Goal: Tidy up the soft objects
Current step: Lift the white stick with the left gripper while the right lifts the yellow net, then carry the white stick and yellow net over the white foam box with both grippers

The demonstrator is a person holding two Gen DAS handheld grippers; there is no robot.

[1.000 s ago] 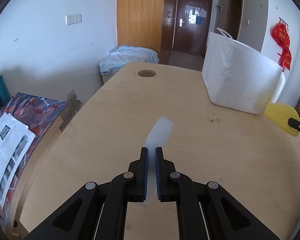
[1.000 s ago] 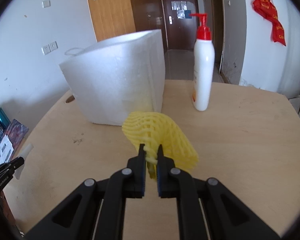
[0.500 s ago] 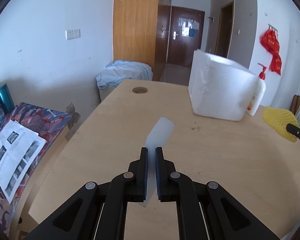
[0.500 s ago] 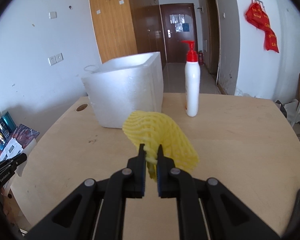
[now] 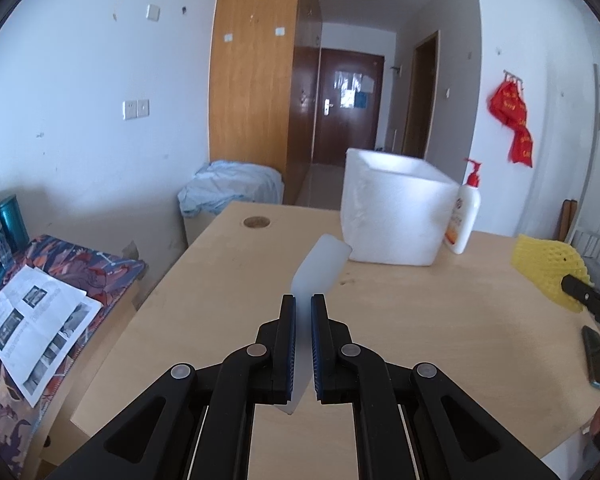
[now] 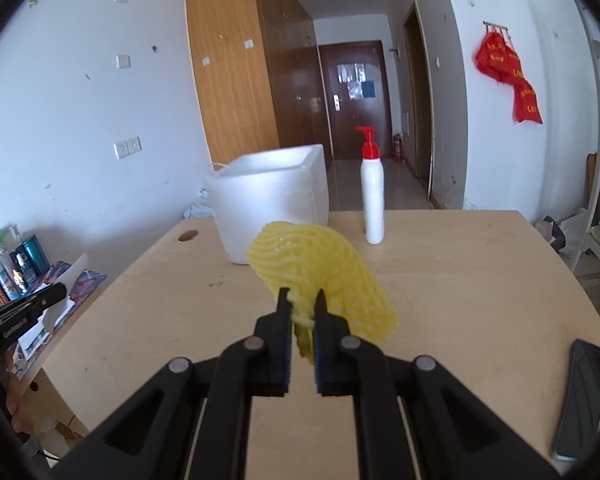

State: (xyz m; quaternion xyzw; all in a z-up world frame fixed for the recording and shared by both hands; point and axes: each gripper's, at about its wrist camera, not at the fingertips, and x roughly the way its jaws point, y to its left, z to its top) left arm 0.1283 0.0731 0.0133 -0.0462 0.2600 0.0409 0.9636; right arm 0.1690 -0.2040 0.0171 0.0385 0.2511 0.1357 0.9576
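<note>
**Both grippers loaded, foam box ahead**

The left gripper [image 5: 303, 298] is clamped narrow on a white foam strip [image 5: 320, 266], a thin, smooth, translucent slip with a rounded far end that stands out past the fingertips, its tip pointing at the near left corner of the white foam box [image 5: 392, 208]. The right gripper [image 6: 302, 294] pinches the lower edge of a yellow foam net [image 6: 320, 272], a springy mesh sleeve with diamond holes that bulges up and right of the jaws, in front of the box. Both pieces hang above the wooden table [image 5: 420, 320], likely held by their edges so they can drop freely into the box, which is open-topped, thick-walled and grainy. A pump bottle [image 6: 373, 196] stands just right of the box; a dark phone [image 6: 580, 396] lies well right of it, near the table's edge.
</note>
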